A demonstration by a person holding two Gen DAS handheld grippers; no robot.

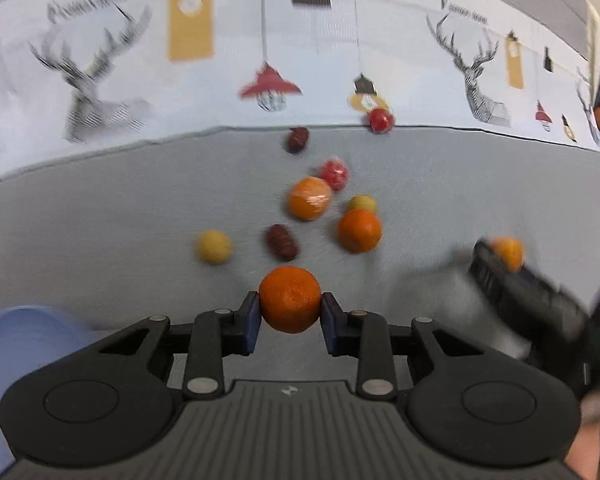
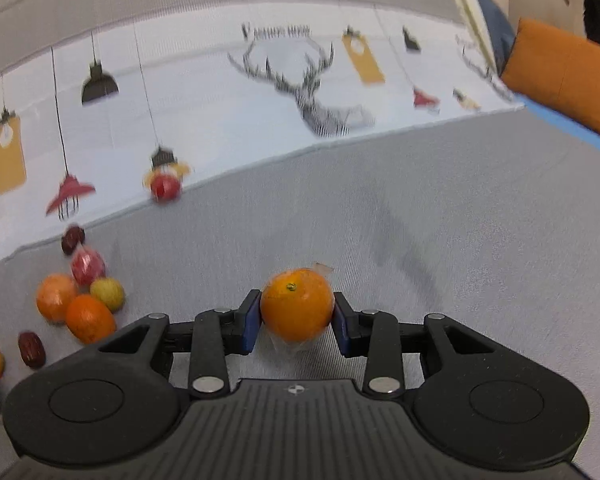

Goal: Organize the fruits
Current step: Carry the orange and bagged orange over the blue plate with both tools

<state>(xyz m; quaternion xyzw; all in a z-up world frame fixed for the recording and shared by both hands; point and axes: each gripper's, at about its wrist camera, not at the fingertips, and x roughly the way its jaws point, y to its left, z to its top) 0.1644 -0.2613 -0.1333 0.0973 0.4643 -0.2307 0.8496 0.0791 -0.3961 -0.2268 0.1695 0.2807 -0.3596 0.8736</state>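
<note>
Left gripper (image 1: pixel 290 307) clamps a bare orange (image 1: pixel 290 299), lower centre of frame. Right gripper (image 2: pixel 296 314) clamps a wrapped orange (image 2: pixel 297 305), centre frame, over grey cloth (image 2: pixel 440 220). Loose fruit cluster (image 2: pixel 80 300) at left edge, well apart. Bkgd blurred; printed sheet (image 2: pixel 220 100) across upper frame.

A: Ahead of left gripper (image 1: pixel 290 312), fruit cluster blocks the centre: dark date (image 1: pixel 282 242), two oranges (image 1: pixel 359 230), yellow fruit (image 1: pixel 213 246), red ones behind. Right gripper (image 1: pixel 500 264) sits off to the right.

B: Right side? Grey cloth (image 2: pixel 440 240) ahead of right gripper (image 2: pixel 296 316) is bare to the orange cushion (image 2: pixel 564 76). Cluster stays to its left (image 2: pixel 80 300).
</note>
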